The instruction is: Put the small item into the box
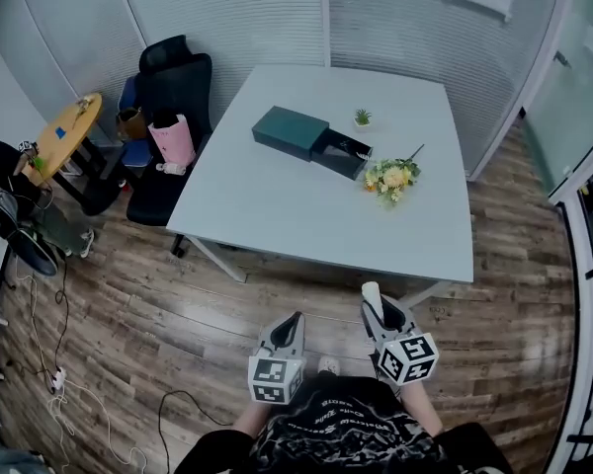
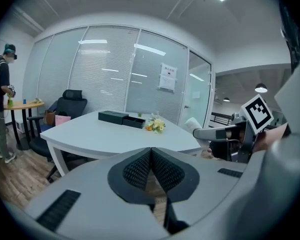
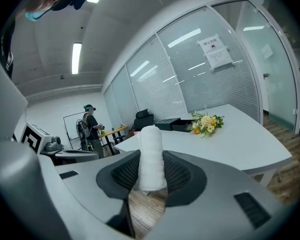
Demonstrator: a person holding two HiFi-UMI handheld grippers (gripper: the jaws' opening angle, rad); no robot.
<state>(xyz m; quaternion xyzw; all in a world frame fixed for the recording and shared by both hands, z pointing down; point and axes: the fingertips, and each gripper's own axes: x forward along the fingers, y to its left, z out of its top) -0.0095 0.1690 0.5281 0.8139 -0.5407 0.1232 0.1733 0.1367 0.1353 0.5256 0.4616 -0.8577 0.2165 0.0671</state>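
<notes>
Right claw (image 3: 151,170) grips a soft white cylindrical roll (image 3: 151,144); left claw (image 2: 151,153) closed, empty.

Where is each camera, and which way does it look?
Head view: on the person's head, looking down at the table, box, left hand-held gripper, right hand-held gripper and shirt.
Left gripper view: on the left one, facing the table; its shut jaws show.
Right gripper view: on the right one, facing the table; jaws gripping a roll show.
All three share the flowers.
</notes>
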